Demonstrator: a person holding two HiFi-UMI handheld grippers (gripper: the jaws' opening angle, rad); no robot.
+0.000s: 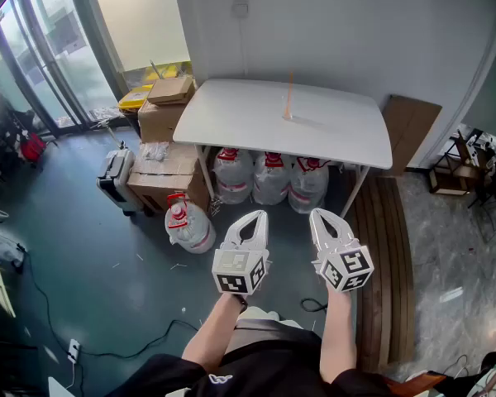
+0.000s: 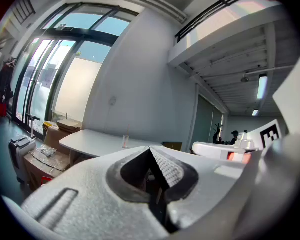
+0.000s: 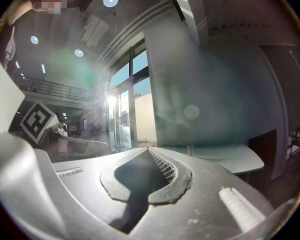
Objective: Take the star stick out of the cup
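two grippers are hovering in the head view, well short of the table [image 1: 231,118]. the left gripper [image 1: 255,216] and the right gripper [image 1: 321,215] are both pointing toward it, each with its jaws pressed together and nothing between them. that is reading as a ready pose before any approach, so the task is looking not yet begun. the cup [image 1: 288,116] is standing on the surface near the middle of its far edge, and the star stick [image 1: 289,93] is rising out of it, long axis upright, upper end pointing at the ceiling, its star too small to make out. water jugs [image 1: 269,179] are sitting under the table.

in the left gripper view the jaws are meeting at their tips, gripping nothing, and the cup [image 2: 125,142] is showing far off on the surface, left of the tips.

in the right gripper view the jaws are likewise closed tight and empty, with the cup [image 3: 190,150] and its thin upright stick showing just right of the tips, well away. a straight upward pull is looking like the stick's way out.
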